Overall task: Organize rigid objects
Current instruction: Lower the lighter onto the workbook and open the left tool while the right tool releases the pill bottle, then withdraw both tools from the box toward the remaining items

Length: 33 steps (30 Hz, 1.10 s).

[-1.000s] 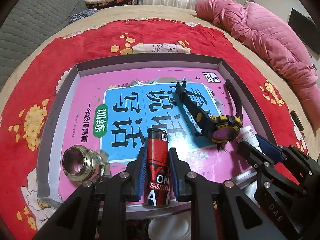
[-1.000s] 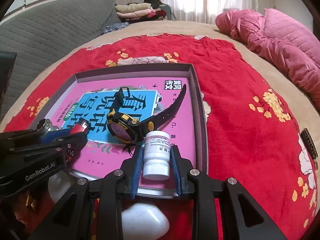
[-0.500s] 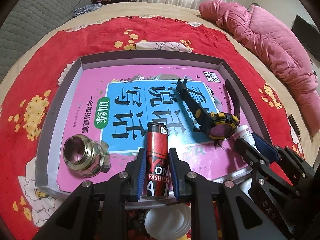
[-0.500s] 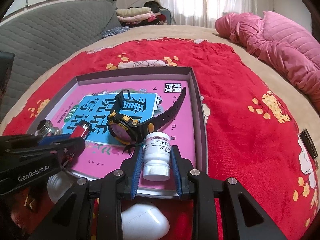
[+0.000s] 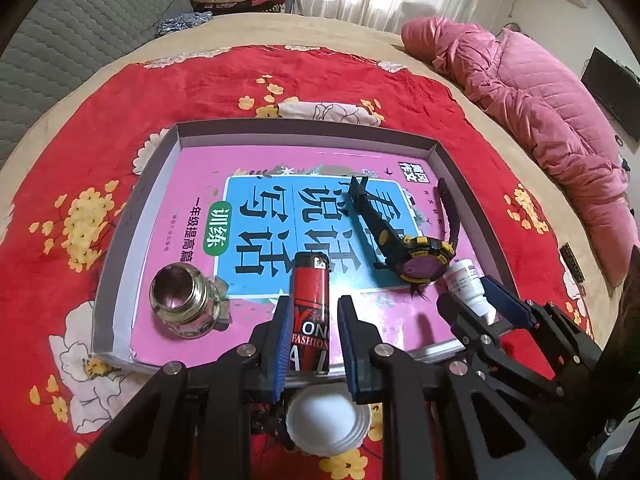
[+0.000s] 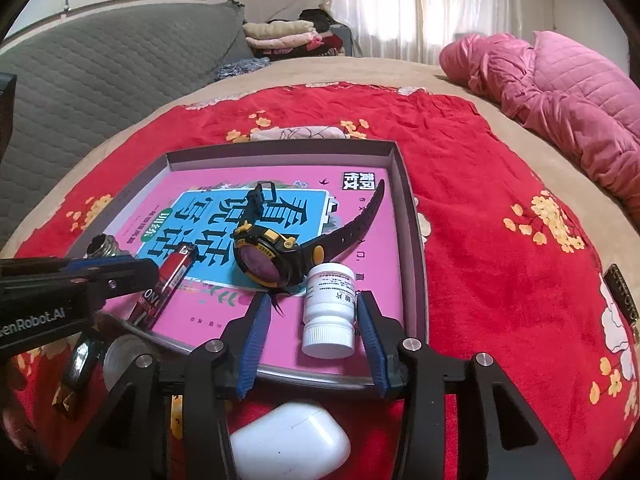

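1. Right wrist view: right gripper (image 6: 314, 336) jaws have just been opening, now standing clear of the white pill bottle (image 6: 329, 309), which is lying in the tray (image 6: 408, 184).
2. Left gripper (image 5: 313, 340) is clamping the red lighter (image 5: 310, 312) over the tray's near edge.
3. Watch (image 6: 276, 252) and metal fitting (image 5: 182, 300) are sitting inside.
4. White earbud case (image 6: 290, 440) and white cap (image 5: 326, 420) are lying outside, likely pending.

A bed (image 6: 460, 80) carries a red floral blanket (image 6: 500, 208) and pink quilt (image 6: 560, 92).
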Each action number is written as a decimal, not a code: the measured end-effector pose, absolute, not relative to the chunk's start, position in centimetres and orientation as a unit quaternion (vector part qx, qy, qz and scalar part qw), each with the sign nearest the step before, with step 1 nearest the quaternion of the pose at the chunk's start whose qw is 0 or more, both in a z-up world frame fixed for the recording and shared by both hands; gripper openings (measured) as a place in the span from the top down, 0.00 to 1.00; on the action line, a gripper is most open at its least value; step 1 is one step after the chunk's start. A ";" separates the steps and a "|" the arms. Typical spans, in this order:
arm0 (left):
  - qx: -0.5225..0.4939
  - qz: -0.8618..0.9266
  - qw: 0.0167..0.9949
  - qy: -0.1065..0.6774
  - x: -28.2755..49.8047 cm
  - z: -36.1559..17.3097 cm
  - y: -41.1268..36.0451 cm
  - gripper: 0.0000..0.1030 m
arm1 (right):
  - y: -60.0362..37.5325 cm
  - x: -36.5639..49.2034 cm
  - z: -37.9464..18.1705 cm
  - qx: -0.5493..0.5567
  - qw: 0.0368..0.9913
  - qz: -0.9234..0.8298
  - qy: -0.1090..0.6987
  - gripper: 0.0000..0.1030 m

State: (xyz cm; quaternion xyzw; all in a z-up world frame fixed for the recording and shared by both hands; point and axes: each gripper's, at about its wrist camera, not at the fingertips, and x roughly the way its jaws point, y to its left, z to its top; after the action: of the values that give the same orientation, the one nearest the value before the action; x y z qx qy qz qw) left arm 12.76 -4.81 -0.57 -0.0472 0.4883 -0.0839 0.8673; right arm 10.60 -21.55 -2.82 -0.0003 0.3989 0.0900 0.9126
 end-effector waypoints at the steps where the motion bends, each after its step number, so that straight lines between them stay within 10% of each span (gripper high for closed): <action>1: -0.045 -0.083 0.867 0.489 12.7 -0.6 -4.8 0.78 | -21.5 10.6 -2.9 -0.001 0.913 0.089 0.398 0.55; 33: -0.040 -0.086 0.868 0.487 9.6 1.4 -4.5 0.78 | -22.2 6.4 -1.5 -0.004 0.932 0.067 0.356 0.37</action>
State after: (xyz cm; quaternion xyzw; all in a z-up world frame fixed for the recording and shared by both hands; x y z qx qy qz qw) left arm 9.62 -4.51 1.45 -0.0400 0.4871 -0.0862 0.8682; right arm 6.38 -22.18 -1.52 -0.0040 0.3562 0.0666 0.9320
